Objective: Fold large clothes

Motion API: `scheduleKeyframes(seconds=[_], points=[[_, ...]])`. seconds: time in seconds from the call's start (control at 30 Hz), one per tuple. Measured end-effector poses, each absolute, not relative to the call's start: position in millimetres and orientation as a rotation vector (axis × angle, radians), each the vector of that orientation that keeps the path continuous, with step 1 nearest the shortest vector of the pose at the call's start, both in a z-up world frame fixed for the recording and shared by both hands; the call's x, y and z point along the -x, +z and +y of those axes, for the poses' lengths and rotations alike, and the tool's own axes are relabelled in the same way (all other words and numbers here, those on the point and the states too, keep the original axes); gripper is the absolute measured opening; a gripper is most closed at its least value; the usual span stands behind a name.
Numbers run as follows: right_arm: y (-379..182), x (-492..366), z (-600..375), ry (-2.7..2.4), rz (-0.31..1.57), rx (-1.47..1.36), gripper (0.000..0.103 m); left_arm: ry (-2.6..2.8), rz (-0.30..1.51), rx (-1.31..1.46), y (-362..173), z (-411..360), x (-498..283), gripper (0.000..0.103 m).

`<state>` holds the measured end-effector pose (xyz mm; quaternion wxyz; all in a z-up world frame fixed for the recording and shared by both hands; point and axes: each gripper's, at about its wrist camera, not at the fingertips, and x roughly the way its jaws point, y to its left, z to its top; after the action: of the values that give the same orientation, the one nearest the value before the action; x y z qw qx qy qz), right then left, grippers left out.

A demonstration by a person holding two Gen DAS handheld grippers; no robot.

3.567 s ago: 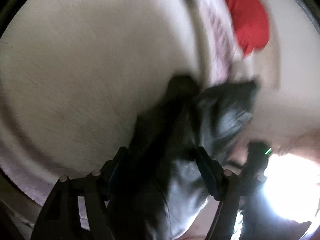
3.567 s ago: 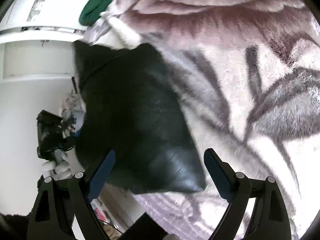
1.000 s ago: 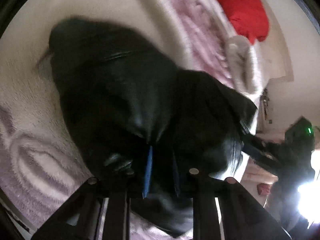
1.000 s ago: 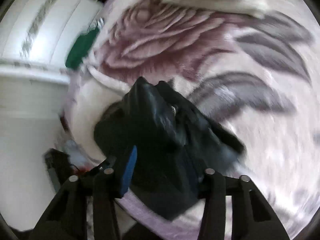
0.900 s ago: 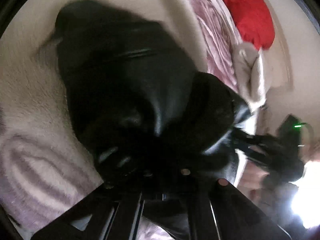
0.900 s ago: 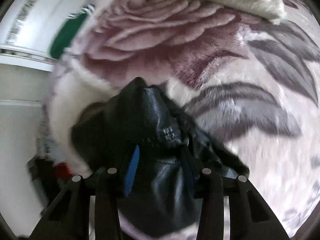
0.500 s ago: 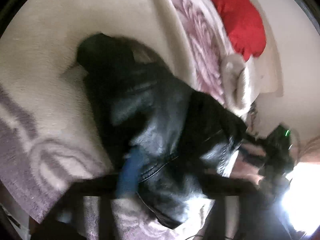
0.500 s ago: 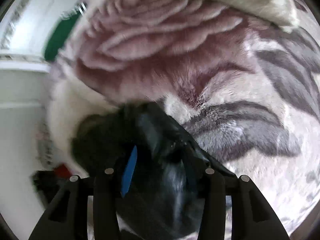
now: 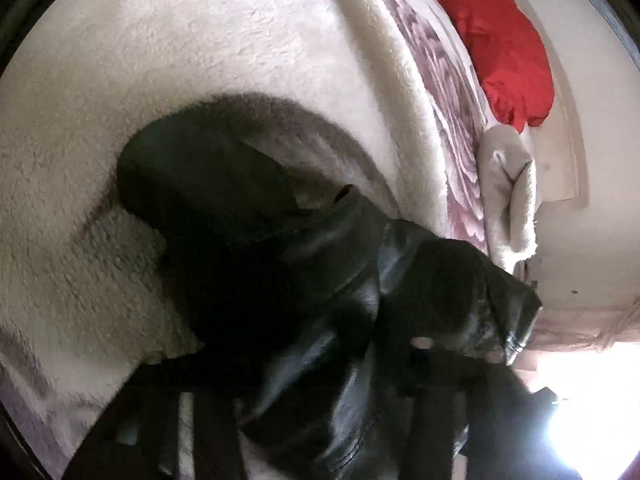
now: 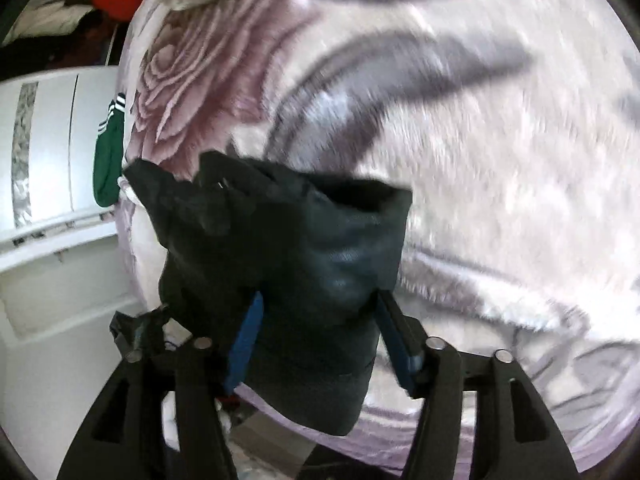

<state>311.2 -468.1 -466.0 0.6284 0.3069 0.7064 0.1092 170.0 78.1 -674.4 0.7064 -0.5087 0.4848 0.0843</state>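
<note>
A black leather jacket (image 9: 280, 288) lies bunched on a fleecy rose-print blanket (image 9: 200, 40) on a bed. In the left wrist view it covers the left gripper (image 9: 304, 364), whose dark fingers spread wide at the bottom; the tips are hidden in black folds. In the right wrist view the right gripper (image 10: 320, 304) holds a fold of the jacket (image 10: 304, 248) between its blue-padded fingers (image 10: 246, 332), a little above the blanket (image 10: 480, 140) at the bed's edge.
A red pillow (image 9: 504, 40) and a folded cream blanket (image 9: 512, 192) lie at the head of the bed. A green garment with white stripes (image 10: 107, 160) hangs by white furniture (image 10: 44, 152) at the left. Bright window glare fills the lower right of the left view.
The left gripper's fingers, shut on the jacket a second ago, now stand spread apart. The right gripper has lifted and turned with its fold of jacket still held.
</note>
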Motion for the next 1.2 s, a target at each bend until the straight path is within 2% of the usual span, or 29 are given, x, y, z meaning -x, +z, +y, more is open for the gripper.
scheduleKeyframes(seconds=[0.03, 0.1, 0.2, 0.3, 0.37, 0.4, 0.43, 0.47, 0.5, 0.53, 0.6, 0.67, 0.83, 0.9, 1.0, 1.07, 1.17, 1.2], points=[[-473.8, -310.6, -470.1, 0.249, 1.605, -0.756, 0.067, 0.183, 1.054, 1.164, -675.2, 83.0, -165.5, 0.026], [-482.9, -310.3, -475.5, 0.230, 1.565, -0.820, 0.068, 0.174, 1.028, 1.208, -678.0, 90.3, -159.0, 0.024], [-499.4, -308.4, -477.3, 0.175, 1.505, -0.850, 0.068, 0.156, 0.994, 1.338, -692.5, 99.2, -150.1, 0.023], [-522.5, -311.0, -482.6, 0.130, 1.499, -0.955, 0.069, 0.108, 1.005, 1.330, -695.4, 99.7, -154.3, 0.023], [-521.0, -313.3, -483.4, 0.142, 1.504, -0.944, 0.069, 0.088, 1.013, 1.376, -696.8, 103.6, -154.2, 0.028], [-514.7, -310.7, -485.7, 0.172, 1.522, -0.947, 0.070, 0.067, 1.014, 1.399, -697.1, 104.8, -153.8, 0.034], [-508.0, -306.9, -487.5, 0.193, 1.531, -0.941, 0.070, 0.042, 1.028, 1.412, -697.2, 105.5, -153.5, 0.043], [-500.4, -301.0, -488.7, 0.212, 1.534, -0.927, 0.071, 0.020, 1.032, 1.413, -695.9, 107.1, -151.1, 0.048], [-491.0, -289.7, -492.7, 0.233, 1.526, -0.935, 0.072, -0.023, 1.018, 1.421, -694.2, 106.5, -149.9, 0.061], [-485.0, -274.4, -496.8, 0.234, 1.517, -0.964, 0.072, -0.052, 1.008, 1.416, -693.1, 104.5, -150.0, 0.066], [-479.9, -233.7, -503.2, 0.229, 1.494, -1.066, 0.072, -0.093, 1.021, 1.401, -693.7, 99.2, -153.6, 0.068], [-485.6, -189.2, -501.6, 0.171, 1.473, -1.170, 0.083, -0.132, 1.068, 1.368, -697.2, 92.4, -160.3, 0.068], [-546.5, -79.4, -443.9, 0.095, 1.366, -1.539, 0.084, -0.217, 1.133, 1.278, -697.9, 85.9, -171.3, 0.068], [-572.6, -67.2, -422.2, 0.100, 1.221, -1.666, 0.085, -0.252, 1.158, 1.253, -696.8, 86.0, -174.2, 0.068], [-585.8, -69.5, -406.4, 0.085, 0.998, -1.674, 0.087, -0.317, 1.201, 1.200, -694.5, 82.4, -178.0, 0.068], [-580.5, -75.7, -400.8, 0.067, 0.912, -1.656, 0.087, -0.359, 1.225, 1.162, -691.2, 82.0, -173.7, 0.068], [-568.3, -90.6, -404.9, 0.053, 0.889, -1.620, 0.087, -0.385, 1.241, 1.116, -688.0, 76.7, -172.4, 0.070], [-565.1, -92.7, -407.7, 0.056, 0.874, -1.614, 0.087, -0.389, 1.241, 1.105, -687.2, 75.0, -172.0, 0.073]])
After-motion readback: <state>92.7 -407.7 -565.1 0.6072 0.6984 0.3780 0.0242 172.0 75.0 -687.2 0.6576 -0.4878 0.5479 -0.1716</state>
